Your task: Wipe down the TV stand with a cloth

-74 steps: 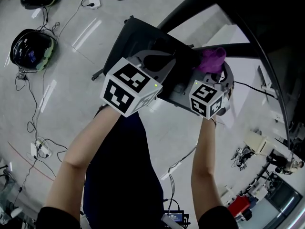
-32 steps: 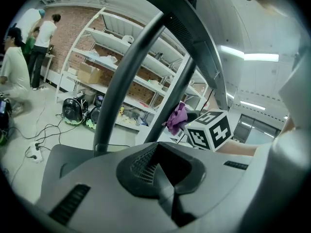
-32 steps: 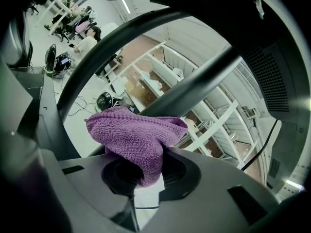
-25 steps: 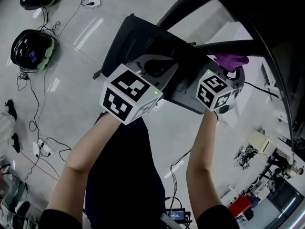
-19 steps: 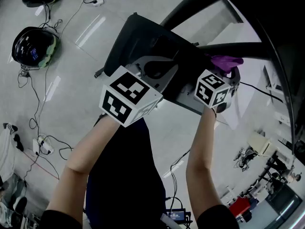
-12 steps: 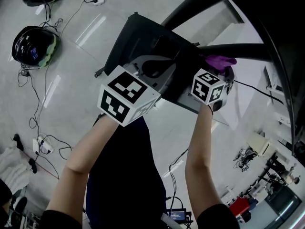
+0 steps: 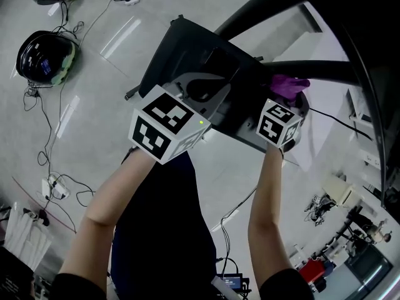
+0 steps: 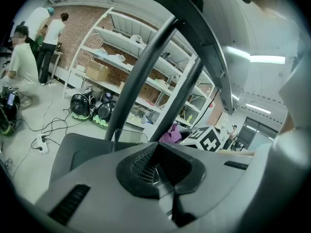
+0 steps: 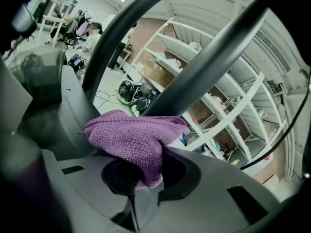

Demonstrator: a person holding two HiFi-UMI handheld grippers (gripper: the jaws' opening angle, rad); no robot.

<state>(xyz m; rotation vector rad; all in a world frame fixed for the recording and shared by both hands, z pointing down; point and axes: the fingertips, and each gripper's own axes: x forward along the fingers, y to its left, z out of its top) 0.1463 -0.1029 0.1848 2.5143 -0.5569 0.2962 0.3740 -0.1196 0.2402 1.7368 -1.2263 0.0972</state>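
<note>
Wiping of the TV stand is entered as the step in hand, judged from the cloth's place at the stand's slanted post.

Cloth: purple, knitted, bunched. It is pinched at one end in the right gripper, whose fingers are closed tight on it. The loose bulk is spread forward, directly under the TV stand's post. Whether fabric and post are touching cannot be told.

Left gripper: the fingers are brought together with nothing between them. It is held over the TV stand's base plate, just beside the post.

Handling notes (judgement):
- The bunched pad, not the finger ends, is best pressed to the post, so that hard plastic is not dragged on the finish.
- Strokes are best run along the post's length with overlap.
- The pad is best turned round the tube so that the far side of the TV stand is reached.
- The pinch is narrow and a snag at a joint could pull the cloth free, so light pressure is advised.
</note>
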